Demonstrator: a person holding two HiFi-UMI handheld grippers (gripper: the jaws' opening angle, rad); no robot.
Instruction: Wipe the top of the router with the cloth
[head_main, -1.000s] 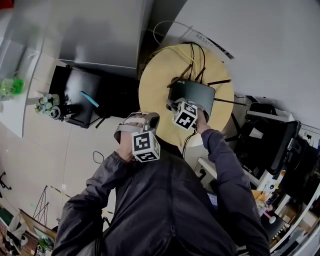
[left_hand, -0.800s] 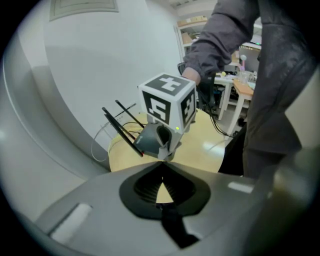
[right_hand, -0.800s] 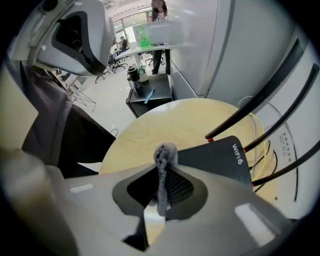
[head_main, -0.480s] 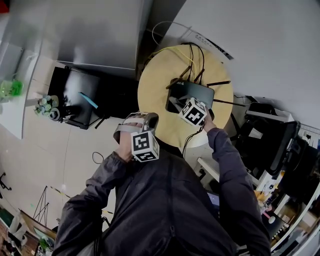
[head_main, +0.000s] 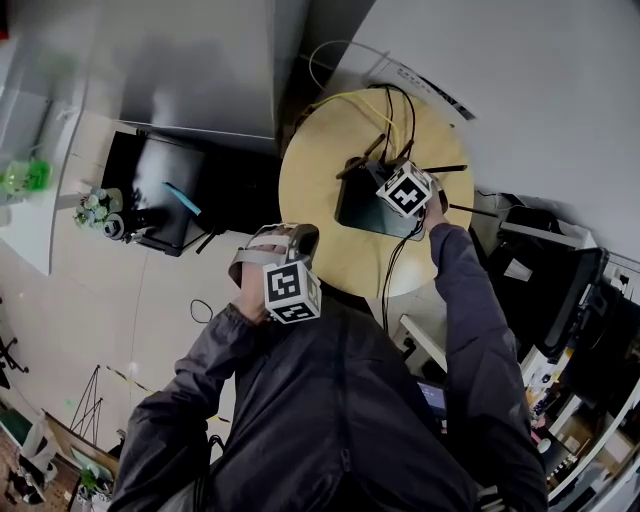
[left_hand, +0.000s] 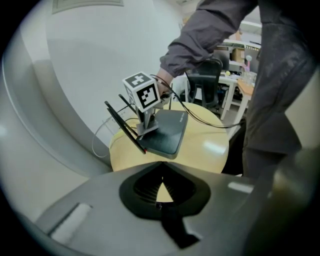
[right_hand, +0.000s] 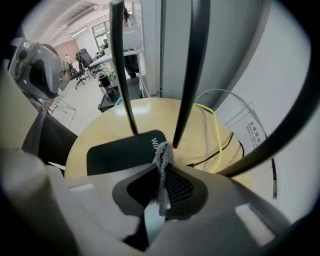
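- Router (head_main: 372, 208) sits on the round desk (head_main: 305, 190).
- Right gripper (right_hand: 162, 169) has its fingers clamped on the cloth (right_hand: 162, 157) near the antennas (right_hand: 122, 65); left gripper (left_hand: 161, 187) has its fingers together, empty.
- Advice: press the cloth flat and stroke across the top.

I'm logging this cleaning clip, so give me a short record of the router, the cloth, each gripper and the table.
router: black, lying flat on the round table, with antennas
cloth: grey, pinched in the right gripper
right gripper: down on the router's top, near the antennas
left gripper: fingers together, empty, held short of the table
cables: yellow and black, behind the router
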